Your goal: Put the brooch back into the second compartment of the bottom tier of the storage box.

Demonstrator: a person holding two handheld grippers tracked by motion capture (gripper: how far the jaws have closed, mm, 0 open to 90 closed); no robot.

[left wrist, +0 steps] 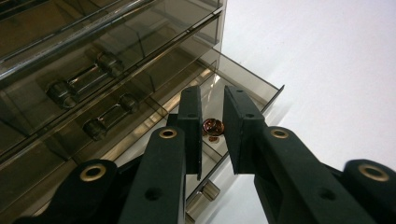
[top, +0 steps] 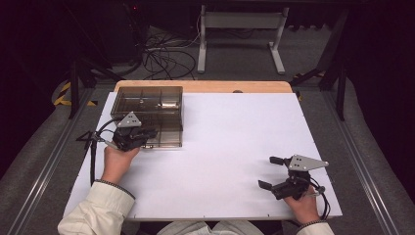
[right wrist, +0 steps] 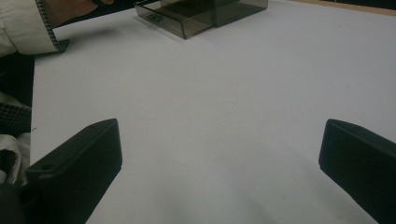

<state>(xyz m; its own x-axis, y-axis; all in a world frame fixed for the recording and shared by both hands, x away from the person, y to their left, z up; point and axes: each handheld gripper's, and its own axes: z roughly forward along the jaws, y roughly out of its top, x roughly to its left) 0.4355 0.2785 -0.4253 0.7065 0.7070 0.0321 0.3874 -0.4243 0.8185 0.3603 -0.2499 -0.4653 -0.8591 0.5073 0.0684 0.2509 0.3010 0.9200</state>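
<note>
A small copper-coloured round piece [left wrist: 213, 127] sits between the two black jaws of the left tool [left wrist: 211, 133], up near their tips, just above the pulled-out drawer [left wrist: 243, 79] of a smoky transparent drawer box [top: 147, 105]. The jaws stand close together with the piece spanning the narrow gap, so they are clamped on it. The left gripper view also shows what lies behind: the box's closed drawers stacked up and to the left, each with a metal bar handle [left wrist: 84, 79], and the open drawer's own handle [left wrist: 205, 192] below the jaws. From the high view the piece itself is too small to make out; there the left tool [top: 144, 133] reaches over the near front of the box, which stands at the far left of the white bench [top: 235, 147]. The right tool [top: 269, 172] rests well apart at the near right of the bench, its jaws spread wide with nothing between them. The right gripper view looks across bare white surface to the box [right wrist: 205, 14] at the far side, with a light sleeve [right wrist: 28, 28] just beside it.
</note>
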